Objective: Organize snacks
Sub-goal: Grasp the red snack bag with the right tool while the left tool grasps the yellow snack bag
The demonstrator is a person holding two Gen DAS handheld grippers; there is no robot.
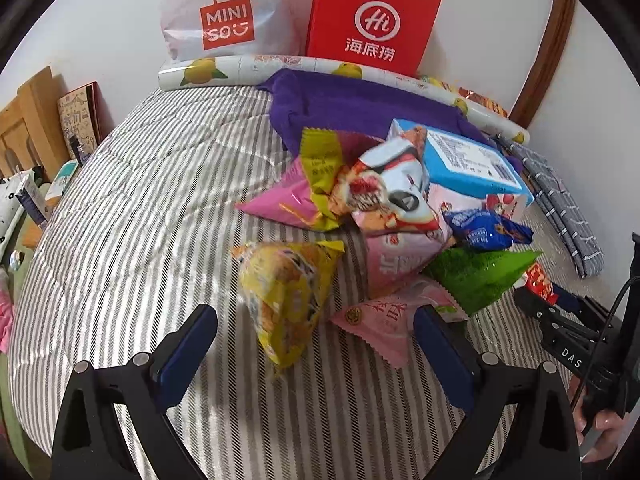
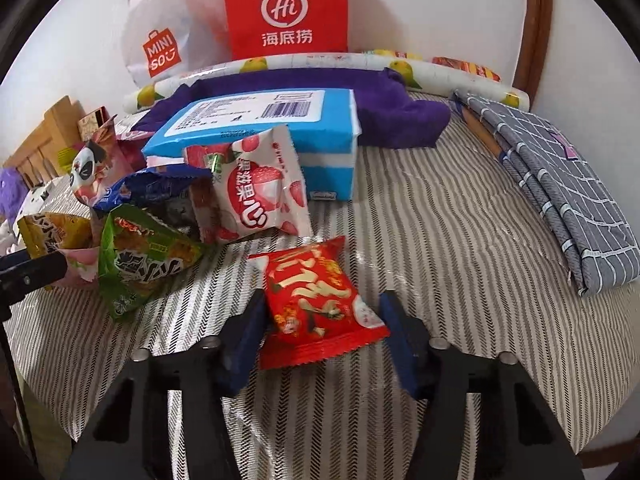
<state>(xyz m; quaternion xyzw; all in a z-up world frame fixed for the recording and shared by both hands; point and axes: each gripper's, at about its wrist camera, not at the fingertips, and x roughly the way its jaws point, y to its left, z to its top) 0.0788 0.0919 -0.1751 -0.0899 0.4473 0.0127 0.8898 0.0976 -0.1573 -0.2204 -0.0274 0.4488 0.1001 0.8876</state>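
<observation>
A heap of snack packets lies on a striped bed cover [image 1: 140, 208]. In the left wrist view my left gripper [image 1: 316, 320] is open, its fingers on either side of a yellow packet [image 1: 284, 300] that lies on the cover. A pink packet [image 1: 384, 324] and a green packet [image 1: 480, 276] lie just right of it. In the right wrist view my right gripper [image 2: 320, 316] has its blue pads on both sides of a red packet [image 2: 316, 300]. A white strawberry packet [image 2: 260, 192] and the green packet [image 2: 140, 260] lie beyond.
A blue box [image 2: 260, 128] sits behind the heap on a purple towel [image 1: 352, 108]. A red paper bag [image 1: 372, 20] and a white Miniso bag [image 1: 224, 16] lean on the wall. A rolled lemon-print sheet [image 1: 240, 70] and folded grey cloth [image 2: 560, 180] lie nearby.
</observation>
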